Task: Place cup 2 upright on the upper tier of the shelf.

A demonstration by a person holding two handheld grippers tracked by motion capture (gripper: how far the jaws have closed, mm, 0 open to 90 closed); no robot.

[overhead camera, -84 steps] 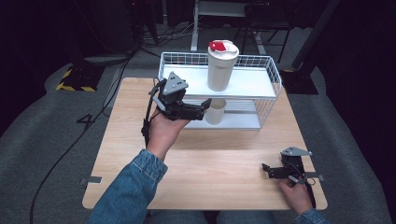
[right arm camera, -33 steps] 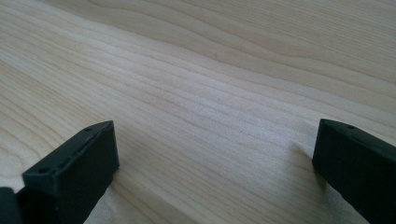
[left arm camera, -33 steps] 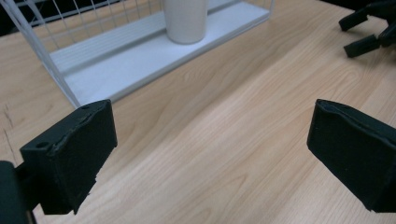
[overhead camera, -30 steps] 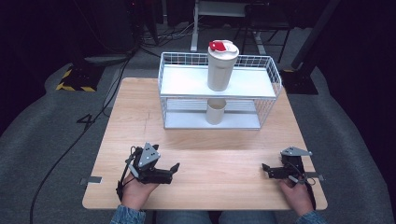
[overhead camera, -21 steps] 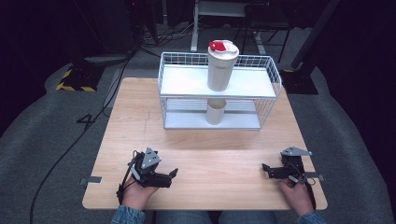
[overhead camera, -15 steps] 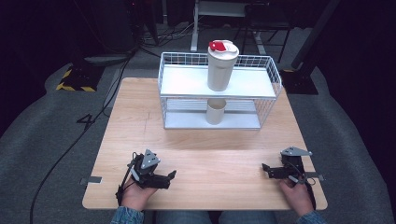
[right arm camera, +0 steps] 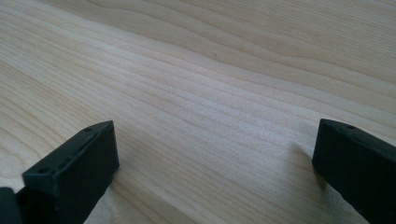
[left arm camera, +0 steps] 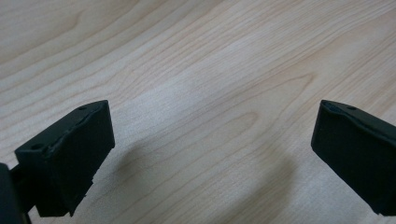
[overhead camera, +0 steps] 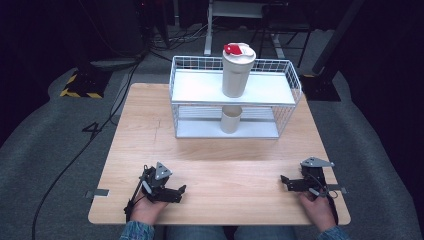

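**A:** Start with the biggest thing. What can you make out?

**B:** The wooden table [overhead camera: 220, 150]. Its near edge is partly covered by the person's hands, and past its edges the room goes dark, so the stands and cables at the back are hard to read.

**A:** And on it?

**B:** A white wire rack [overhead camera: 235, 97] with two levels, at the far middle of the table. A tall cream tumbler [overhead camera: 238, 71] with a red-and-white lid stands upright on the upper shelf. Right below it, on the lower shelf, stands a smaller cream cup [overhead camera: 231, 119]; the upper shelf hides its rim, so I cannot tell what is inside.

**A:** The grippers?

**B:** Both are low at the near edge, well apart from the rack and from each other. The left gripper [overhead camera: 177, 191] is at the near left, jaws pointing toward the middle; the hand holding it is mostly covered by the gripper body. The right gripper [overhead camera: 285, 181] is at the near right, pointing inward too.

**A:** Are the jaws apart?

**B:** Yes, in each gripper view the two black jaws stand wide apart with bare wood grain between them, gripping nothing. Both views cut the jaws off at the frame edges, and the left gripper [left arm camera: 212, 158] and right gripper [right arm camera: 212, 168] sit close above the wood.
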